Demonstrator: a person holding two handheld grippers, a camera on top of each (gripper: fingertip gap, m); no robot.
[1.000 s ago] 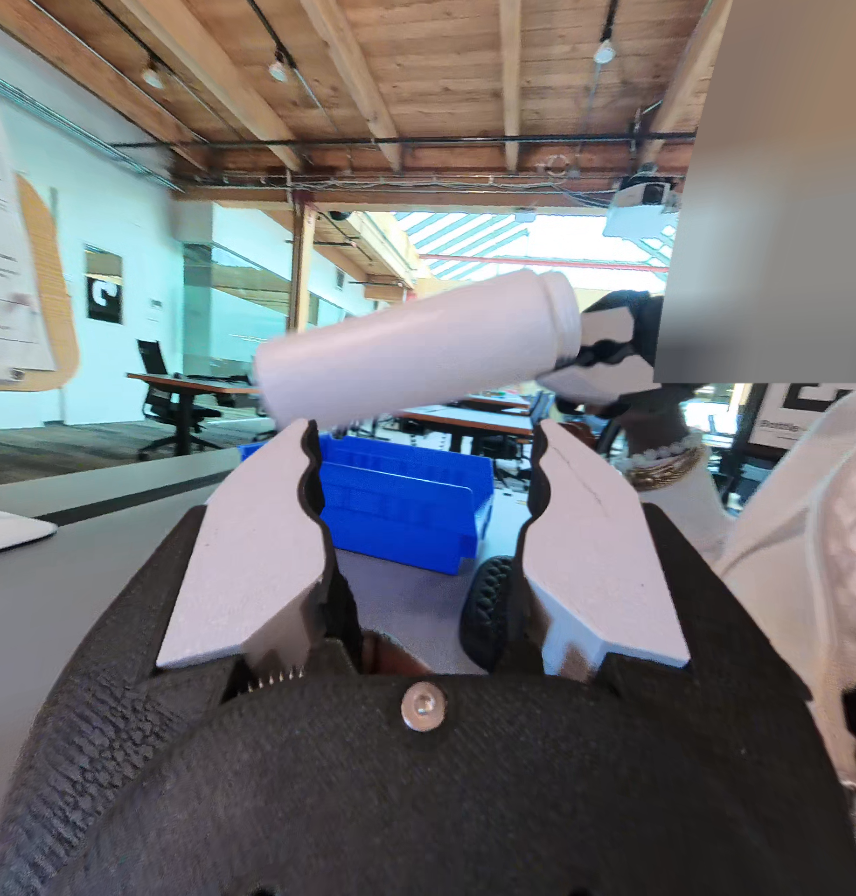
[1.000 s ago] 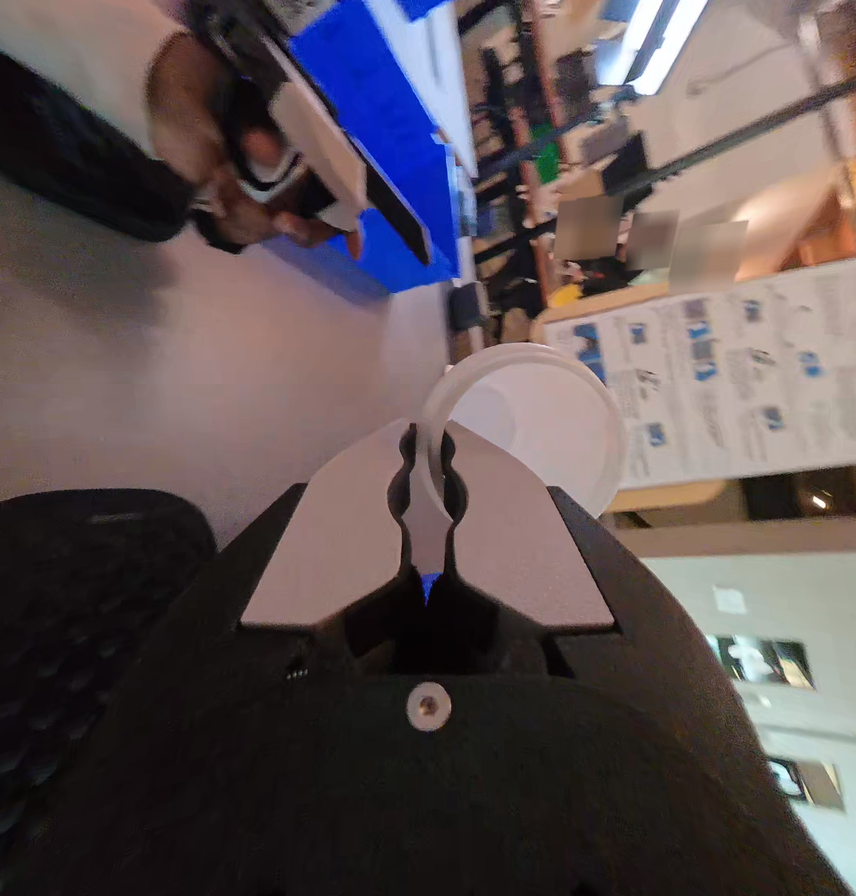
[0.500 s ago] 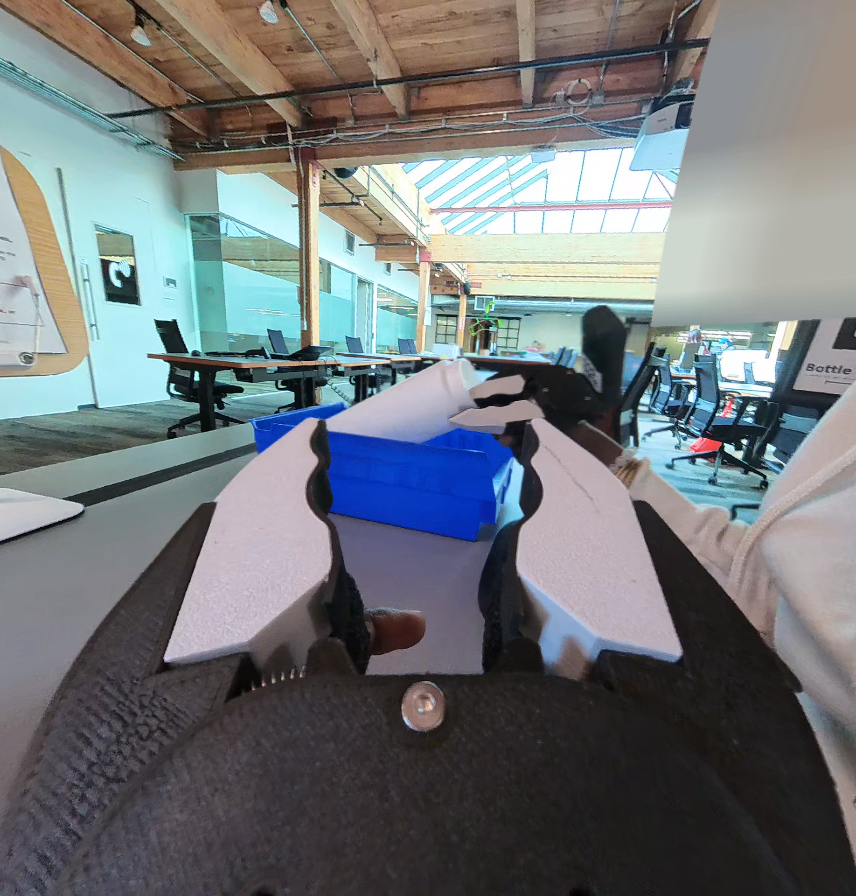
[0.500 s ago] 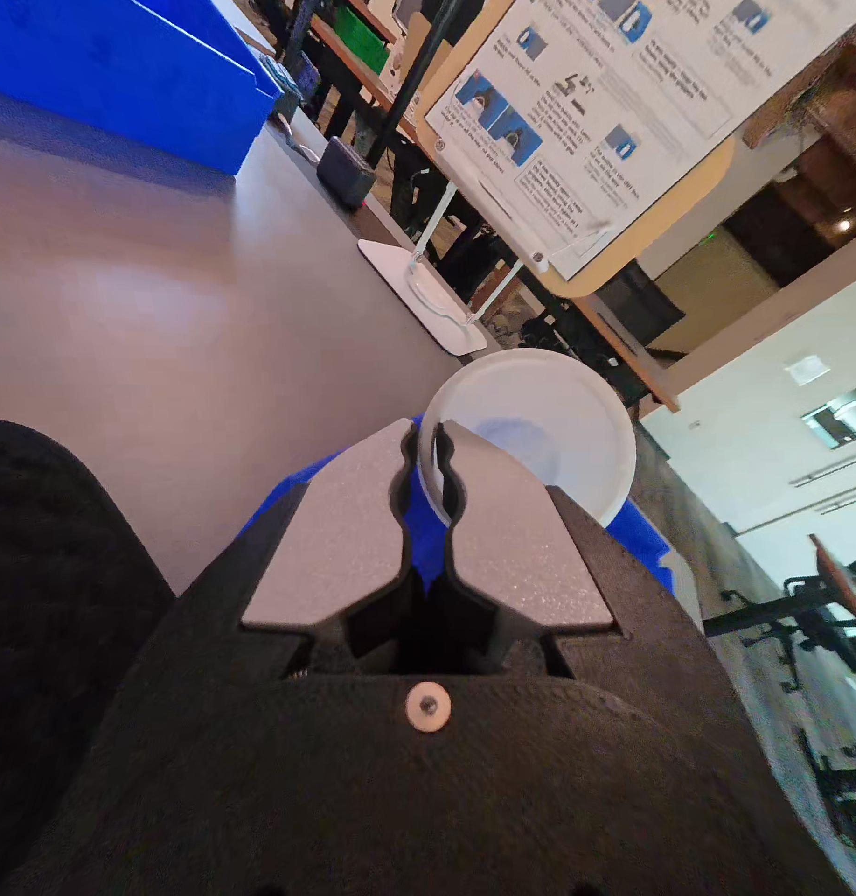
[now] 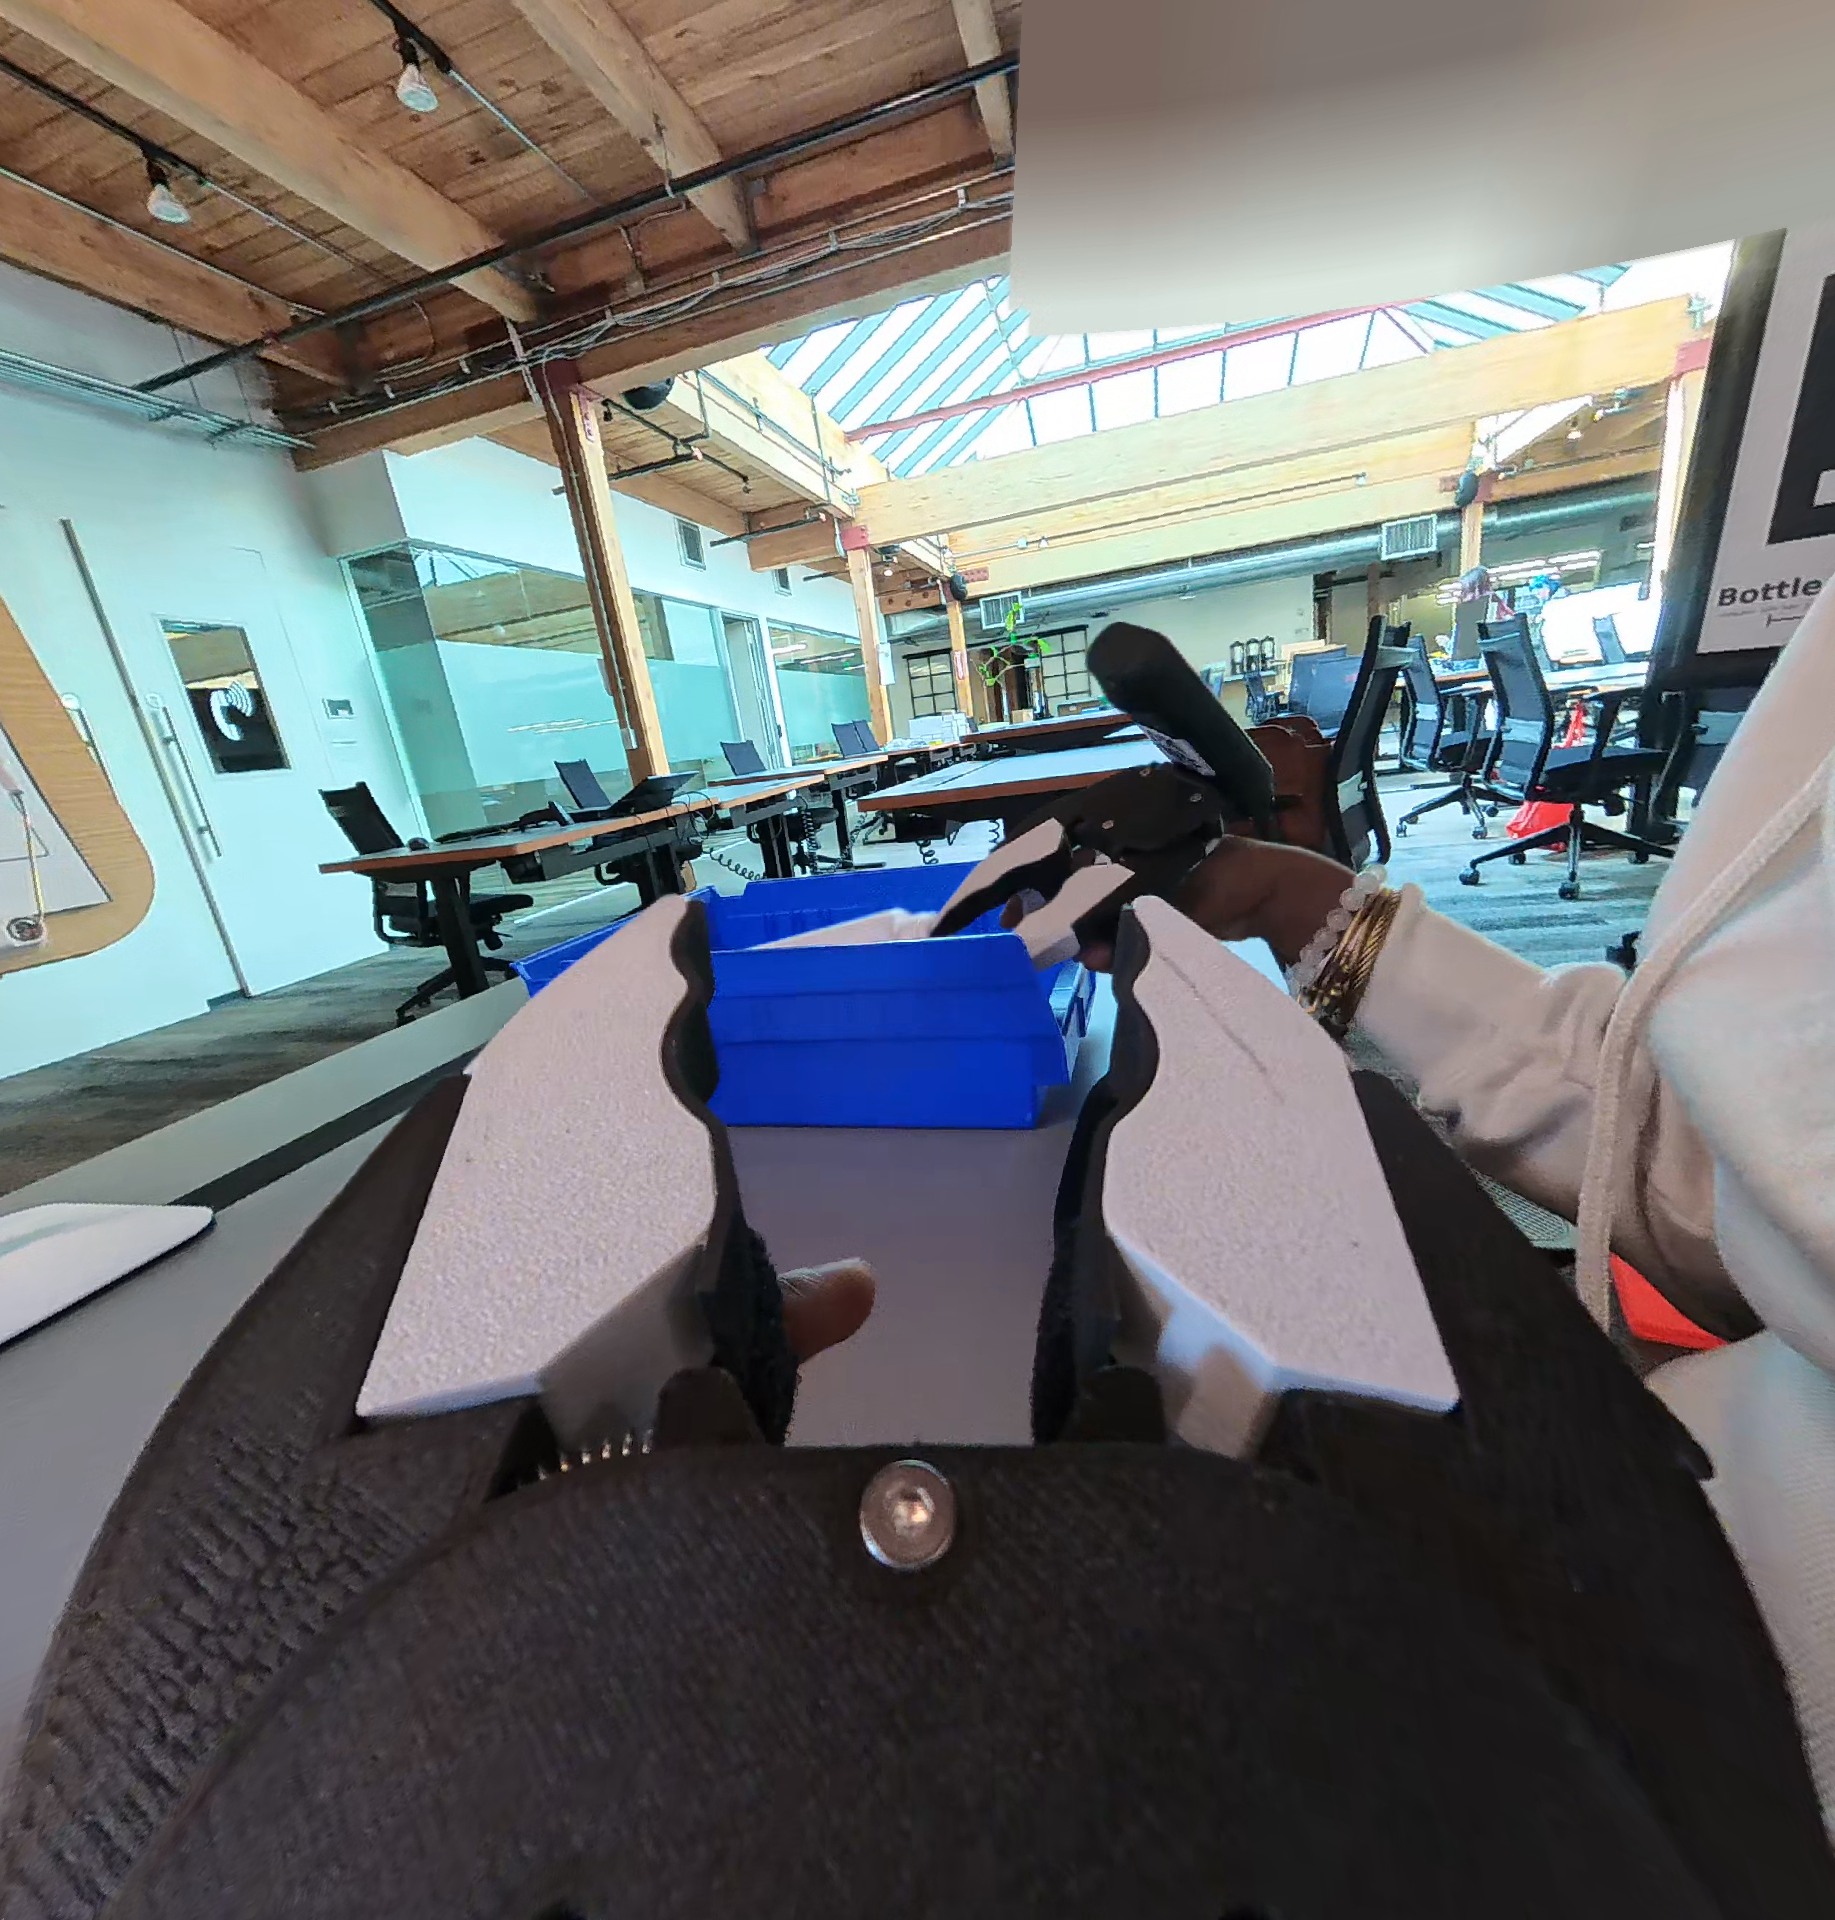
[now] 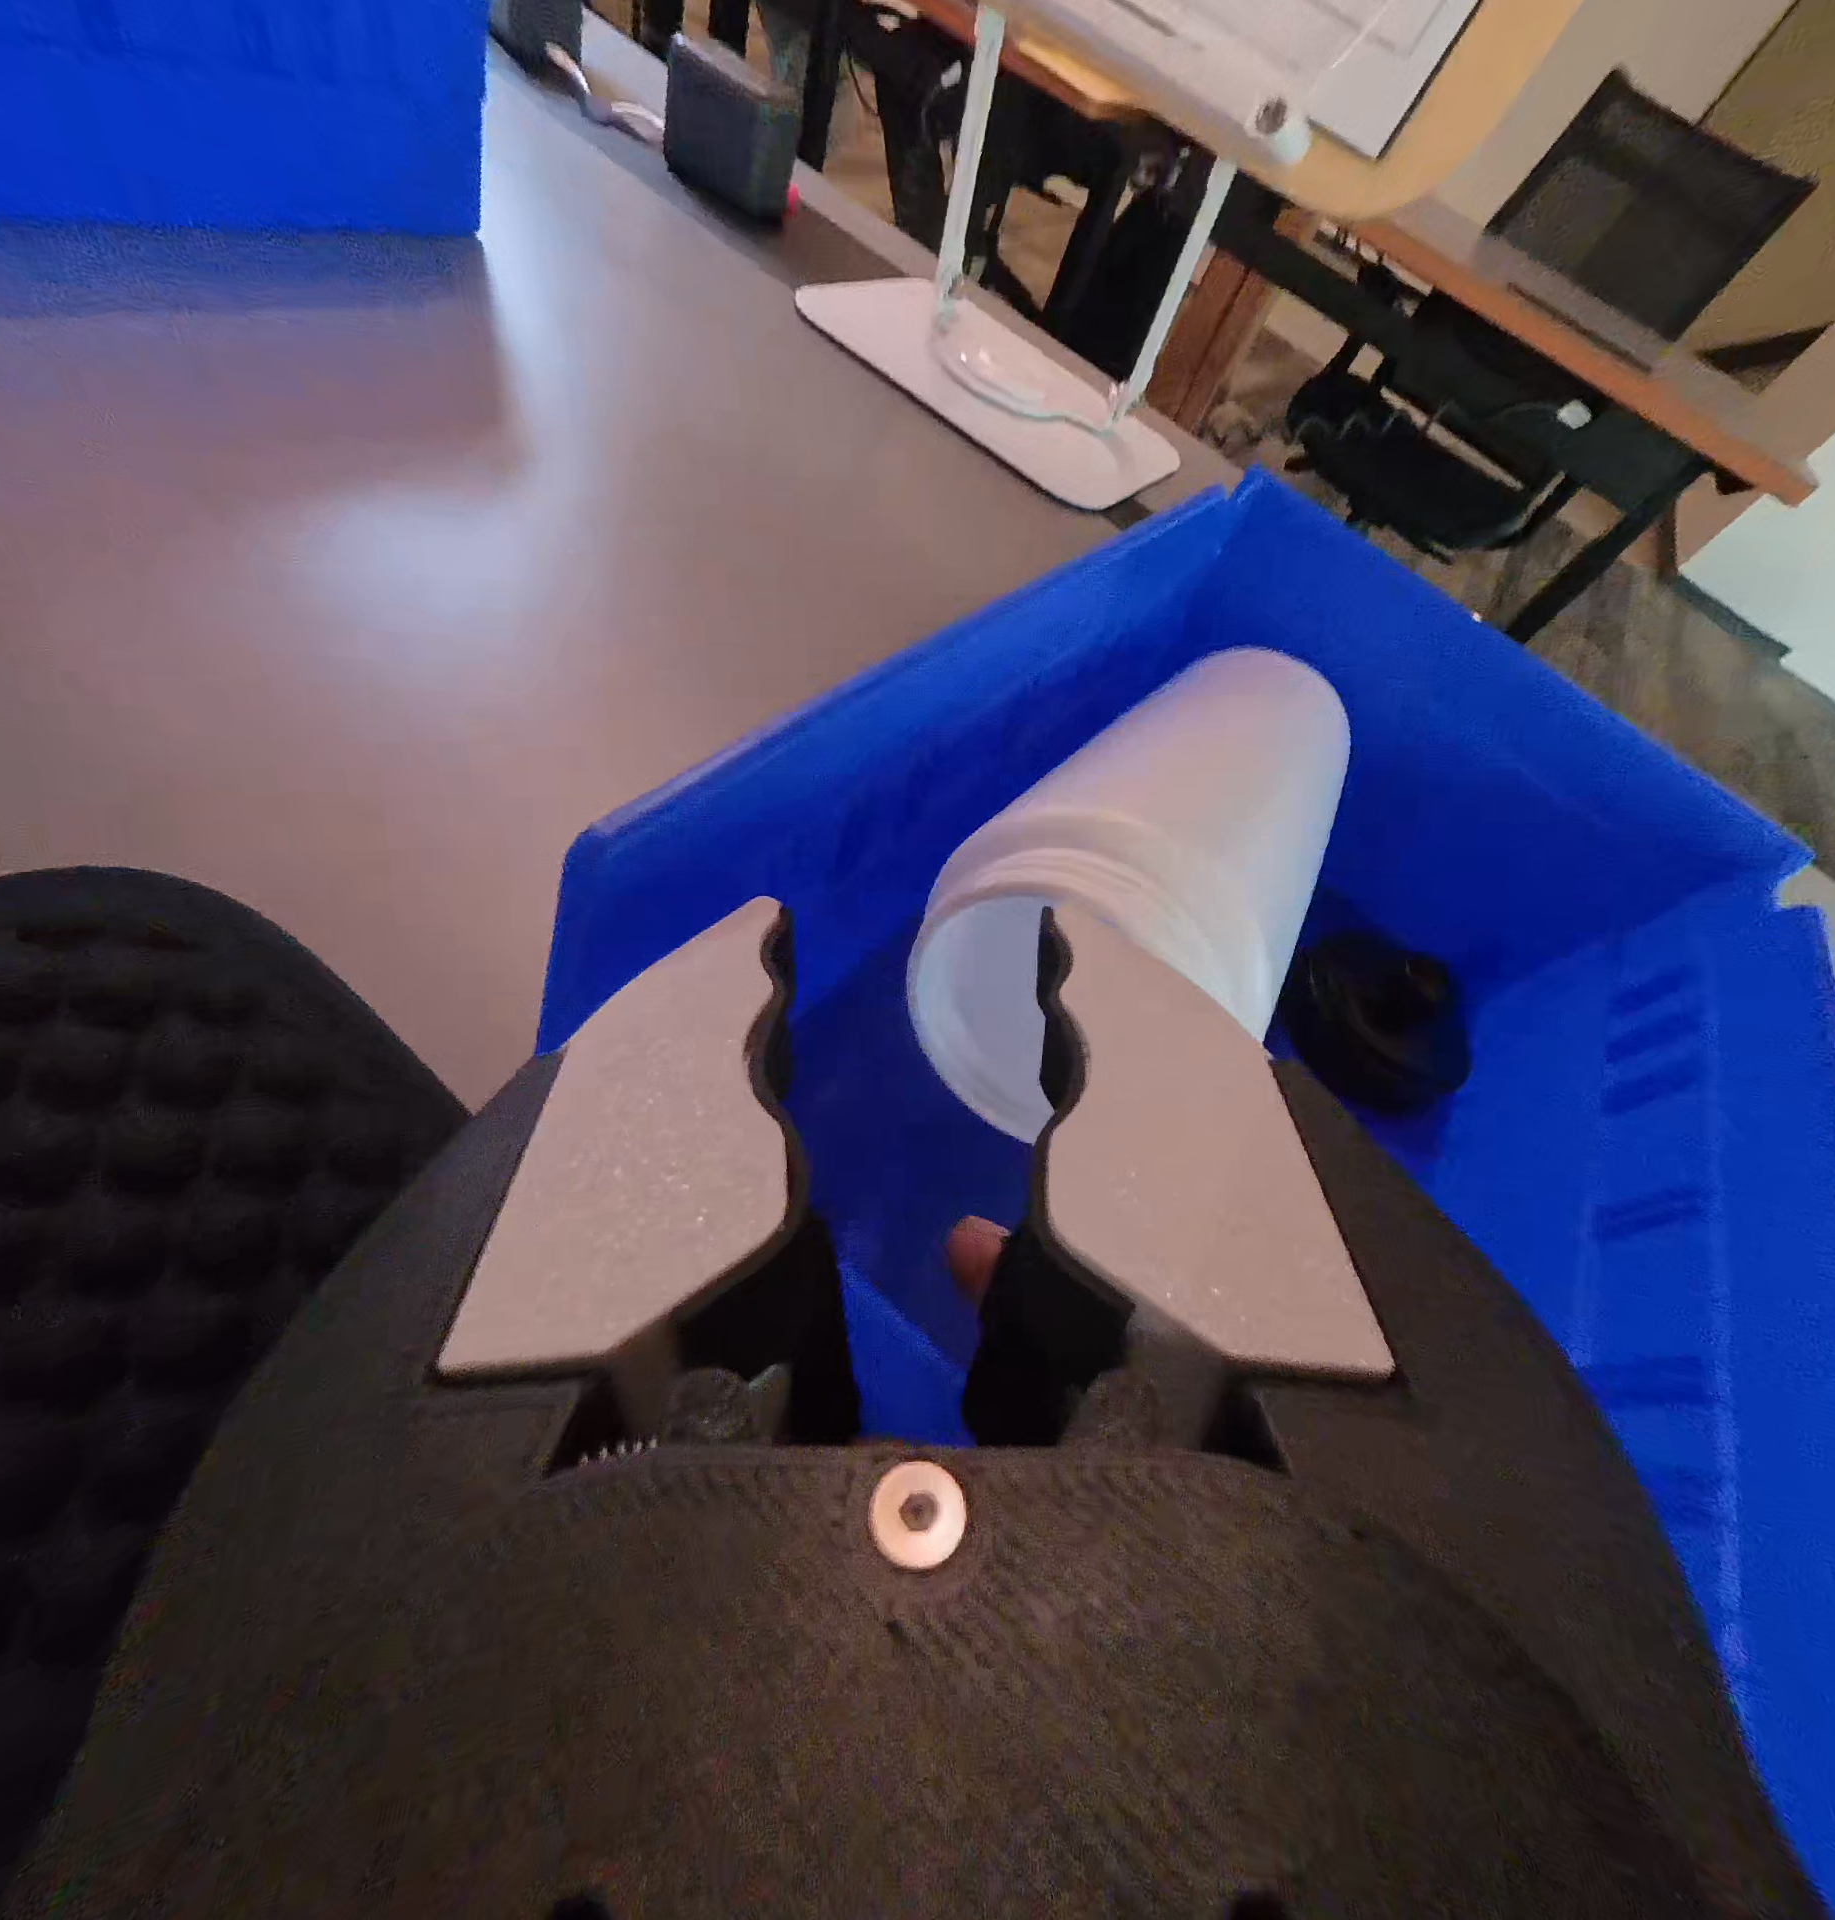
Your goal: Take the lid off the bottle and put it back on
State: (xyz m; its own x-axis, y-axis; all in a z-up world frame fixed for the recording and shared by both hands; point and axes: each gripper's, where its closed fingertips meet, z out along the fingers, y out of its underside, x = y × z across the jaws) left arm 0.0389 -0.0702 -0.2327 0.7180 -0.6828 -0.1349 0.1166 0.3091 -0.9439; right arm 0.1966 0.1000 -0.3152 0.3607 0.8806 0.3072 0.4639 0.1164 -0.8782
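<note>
Over the near end of a blue bin (image 6: pixel 1578 1091), the right gripper (image 6: pixel 908 935) hangs with its two grey fingers (image 6: pixel 643 1122) spread apart and nothing between them. Just beyond its fingertips a white bottle (image 6: pixel 1183 842) lies on its side inside the bin, its open threaded mouth turned toward the camera and its closed end pointing to the far wall; the right-hand finger overlaps the rim of the mouth in the picture, but whether it touches cannot be told. A black round object (image 6: pixel 1380 1029) sits on the bin floor just right of the bottle; what it is cannot be made out. Left of the bin stretches a grey table (image 6: pixel 269 582), and farther off a white stand base (image 6: pixel 996 405) rests on it. From the left wrist view, the left gripper (image 5: pixel 908 935) is held low above the same table, its jaws wide apart and empty, pointing at the blue bin (image 5: pixel 882 1049); the right gripper (image 5: pixel 1038 894) reaches down into that bin from the right, where a strip of the white bottle (image 5: pixel 861 928) shows above the rim.
</note>
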